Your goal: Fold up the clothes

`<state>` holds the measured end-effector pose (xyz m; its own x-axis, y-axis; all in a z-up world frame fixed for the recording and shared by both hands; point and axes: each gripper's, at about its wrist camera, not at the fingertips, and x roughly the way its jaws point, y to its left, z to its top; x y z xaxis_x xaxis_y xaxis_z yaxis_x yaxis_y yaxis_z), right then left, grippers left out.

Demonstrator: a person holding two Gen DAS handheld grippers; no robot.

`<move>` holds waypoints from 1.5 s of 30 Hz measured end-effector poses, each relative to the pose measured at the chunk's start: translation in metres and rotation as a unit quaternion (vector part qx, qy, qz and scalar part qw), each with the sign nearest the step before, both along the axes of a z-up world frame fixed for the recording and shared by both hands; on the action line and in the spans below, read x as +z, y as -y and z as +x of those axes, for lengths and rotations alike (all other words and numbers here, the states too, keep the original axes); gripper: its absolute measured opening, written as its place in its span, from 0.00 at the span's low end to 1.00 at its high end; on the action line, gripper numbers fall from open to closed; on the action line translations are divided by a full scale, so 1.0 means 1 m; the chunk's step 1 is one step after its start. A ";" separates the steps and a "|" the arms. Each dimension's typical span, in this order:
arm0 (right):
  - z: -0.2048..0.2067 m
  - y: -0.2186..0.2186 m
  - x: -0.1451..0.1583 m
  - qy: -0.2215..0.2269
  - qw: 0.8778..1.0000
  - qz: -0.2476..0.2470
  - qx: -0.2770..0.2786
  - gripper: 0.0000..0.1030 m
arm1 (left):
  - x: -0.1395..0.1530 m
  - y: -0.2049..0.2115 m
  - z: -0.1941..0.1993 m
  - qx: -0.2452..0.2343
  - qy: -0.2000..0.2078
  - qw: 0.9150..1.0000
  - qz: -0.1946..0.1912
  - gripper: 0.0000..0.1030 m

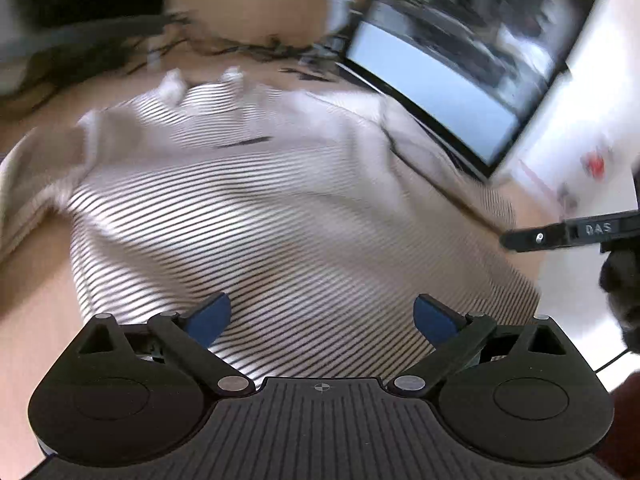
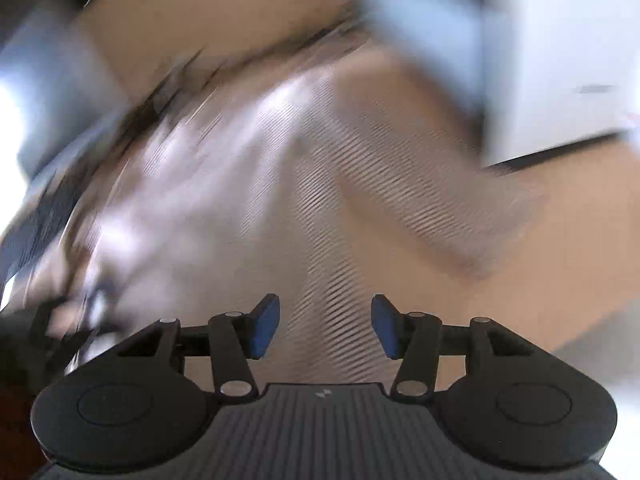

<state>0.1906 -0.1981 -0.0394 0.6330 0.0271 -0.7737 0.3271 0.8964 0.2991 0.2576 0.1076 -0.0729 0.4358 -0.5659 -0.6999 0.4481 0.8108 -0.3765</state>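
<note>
Lying flat: one striped shirt [image 1: 256, 216] spread on the tan bench [image 1: 28, 304], covering most of its middle; in the right wrist view the same shirt [image 2: 320, 208] is badly blurred.
Shirt look: thin dark stripes on white, with plain cream parts toward its far-left side; a short dark mark near its far edge.
Shirt edges: the right side runs up to the bench's right edge, beside the screen.
Left gripper [image 1: 322, 320]: jaws spread wide, released, nothing between the two blue pads; it hangs over the shirt's near part, pointing down at the cloth.
Right gripper [image 2: 325, 326]: jaws partly apart, two blue pads with only striped cloth seen beyond the gap; pads press on nothing.
Right gripper, other view: one black finger [image 1: 560, 236] pokes in from the right edge, above the shirt's right side.
Screen [image 1: 460, 80]: one dark-framed screen, tilted in view, at the bench's far-right corner.
Cables [image 1: 256, 46]: a dark tangle along the far edge; count cannot be told.
Counts: one shirt, two grippers, one screen.
</note>
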 end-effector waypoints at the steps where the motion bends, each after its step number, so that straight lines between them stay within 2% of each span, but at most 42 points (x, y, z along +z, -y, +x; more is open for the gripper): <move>1: -0.004 0.016 0.002 0.010 0.999 0.002 -0.052 0.49 | 0.003 -0.008 0.004 0.024 -0.017 0.999 -0.021 0.98; 4: -0.015 0.053 -0.004 0.025 0.988 0.021 -0.154 0.42 | 0.014 -0.030 0.014 0.086 -0.059 0.991 -0.082 0.99; 7: -0.014 0.066 -0.016 0.034 0.984 0.037 -0.171 0.42 | 0.029 -0.043 0.018 0.114 -0.060 0.986 -0.108 1.00; 10: 0.001 0.061 -0.029 0.028 0.987 0.025 -0.155 0.42 | 0.042 -0.051 0.016 0.124 -0.043 0.986 -0.107 1.00; 11: 0.008 0.058 -0.033 0.024 0.988 0.019 -0.149 0.37 | 0.044 -0.054 0.015 0.129 -0.041 0.985 -0.107 1.00; 13: 0.017 0.051 -0.033 0.024 0.990 -0.005 -0.137 0.20 | 0.047 -0.061 0.013 0.138 -0.040 0.984 -0.106 1.00; 14: 0.020 0.047 -0.028 0.028 0.991 -0.018 -0.128 0.04 | 0.048 -0.065 0.011 0.144 -0.041 0.983 -0.106 1.00; 16: 0.030 0.037 0.001 0.062 0.992 -0.044 -0.096 0.03 | 0.049 -0.074 0.008 0.155 -0.043 0.981 -0.109 1.00; 18: 0.043 0.019 0.049 0.118 0.987 -0.095 -0.045 0.03 | 0.048 -0.082 0.008 0.169 -0.046 0.978 -0.118 1.00; 20: 0.059 -0.003 0.104 0.180 0.971 -0.160 0.011 0.03 | 0.046 -0.090 0.008 0.183 -0.049 0.973 -0.129 1.00; 23: 0.086 -0.030 0.165 0.242 0.944 -0.216 0.069 0.03 | 0.045 -0.098 0.008 0.201 -0.048 0.968 -0.144 1.00; 25: 0.108 -0.046 0.187 0.260 0.931 -0.237 0.100 0.03 | 0.046 -0.101 0.007 0.207 -0.042 0.966 -0.152 1.00; 27: 0.130 -0.062 0.197 0.264 0.926 -0.237 0.131 0.03 | 0.049 -0.105 0.002 0.215 -0.033 0.963 -0.158 1.00; 30: 0.160 -0.098 0.195 0.260 0.920 -0.231 0.183 0.03 | 0.049 -0.115 -0.008 0.234 -0.025 0.958 -0.162 1.00; 35: 0.197 -0.156 0.166 0.244 0.913 -0.212 0.249 0.03 | 0.045 -0.138 -0.029 0.283 -0.027 0.945 -0.159 1.00; 41: 0.221 -0.197 0.142 0.232 0.911 -0.180 0.290 0.04 | 0.039 -0.161 -0.051 0.335 -0.036 0.930 -0.149 1.00; 45: 0.221 -0.201 0.140 0.244 0.911 -0.144 0.298 0.07 | 0.036 -0.168 -0.060 0.351 -0.041 0.925 -0.140 1.00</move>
<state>0.4120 0.0029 0.1004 0.8429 0.3191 -0.4333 -0.3529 0.9357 0.0026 0.1973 0.2759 -0.0366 0.7173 -0.3275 -0.6149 -0.1913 0.7561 -0.6259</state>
